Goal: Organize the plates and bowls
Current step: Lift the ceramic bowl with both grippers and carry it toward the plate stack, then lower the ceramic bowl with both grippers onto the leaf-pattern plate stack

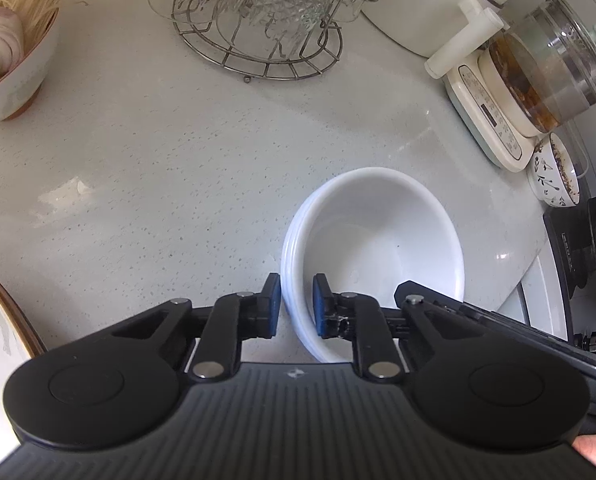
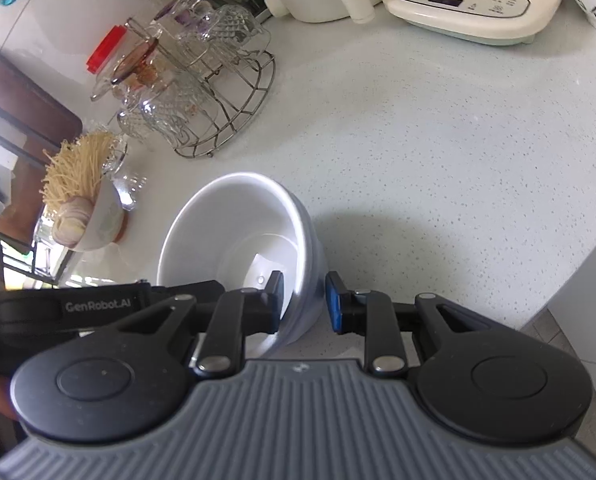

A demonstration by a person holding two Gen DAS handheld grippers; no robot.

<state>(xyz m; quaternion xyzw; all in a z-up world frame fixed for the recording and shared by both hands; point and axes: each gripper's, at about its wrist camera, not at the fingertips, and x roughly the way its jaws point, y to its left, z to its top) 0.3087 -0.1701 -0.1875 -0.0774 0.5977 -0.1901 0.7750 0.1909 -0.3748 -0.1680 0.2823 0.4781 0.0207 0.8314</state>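
bowls stacked white on speckled counter, both tools at the rim.
left gripper clamps the near rim wall; right gripper straddles the opposite rim, apparently gripping, contact unclear.

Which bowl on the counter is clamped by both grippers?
The plain white bowl stack: the left gripper and right gripper pinch opposite rims. The noodle bowl and patterned bowl stand untouched.
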